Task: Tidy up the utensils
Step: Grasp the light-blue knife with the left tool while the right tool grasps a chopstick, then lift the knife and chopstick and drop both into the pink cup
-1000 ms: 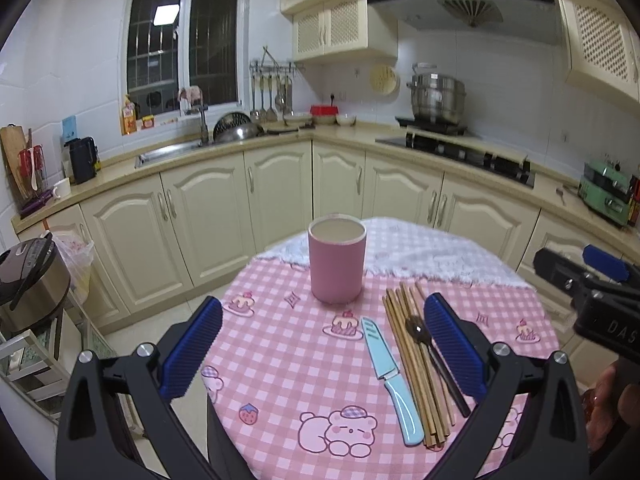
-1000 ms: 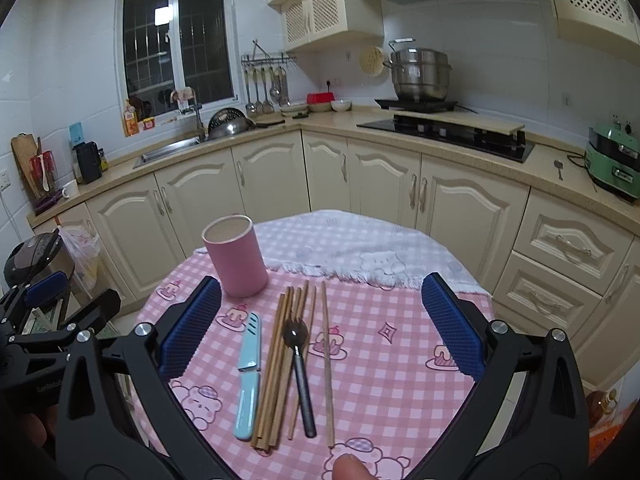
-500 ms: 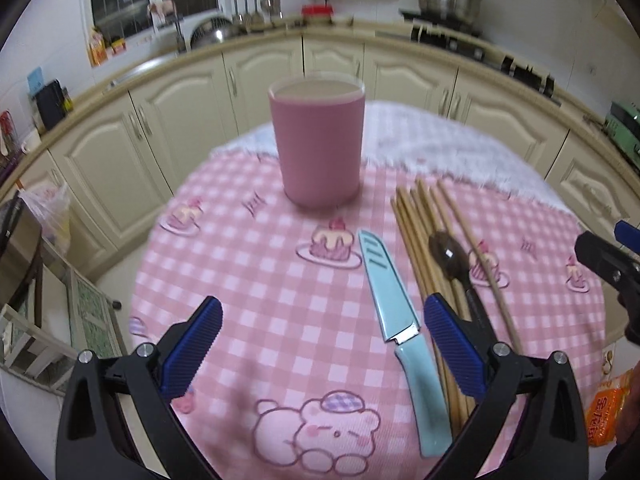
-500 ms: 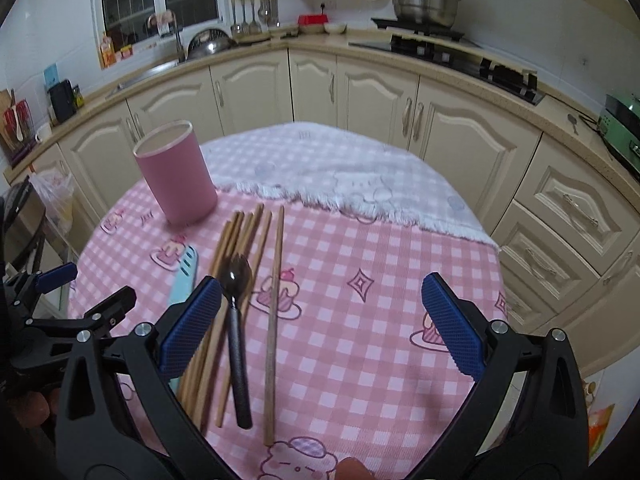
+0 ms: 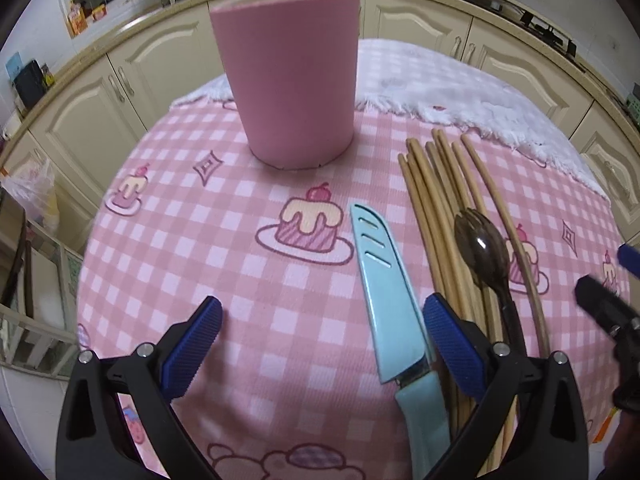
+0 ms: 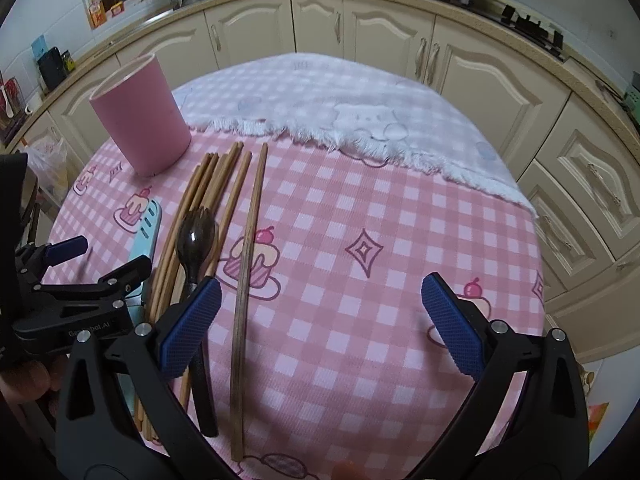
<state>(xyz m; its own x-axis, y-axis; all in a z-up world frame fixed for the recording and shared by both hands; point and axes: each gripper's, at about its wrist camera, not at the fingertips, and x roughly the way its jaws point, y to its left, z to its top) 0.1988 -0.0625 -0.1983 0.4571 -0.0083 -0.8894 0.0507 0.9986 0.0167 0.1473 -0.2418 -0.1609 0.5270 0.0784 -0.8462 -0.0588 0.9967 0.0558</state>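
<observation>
The left tongs (image 5: pixel 318 344) gape wide, holding nothing, low over bare pink cloth beside the knife (image 5: pixel 394 320). The right tongs (image 6: pixel 320 320) are equally wide and empty, with open cloth ahead to the surface (image 6: pixel 460 216) edge. Knife, chopsticks (image 6: pixel 204 208) and spoon (image 6: pixel 196 248) lie side by side, long axes running away, tips toward the upright pink cup (image 5: pixel 286 76) beyond.

Knife (image 5: pixel 390 300) left of chopsticks (image 5: pixel 436 208); cup (image 5: pixel 288 76) behind.
</observation>
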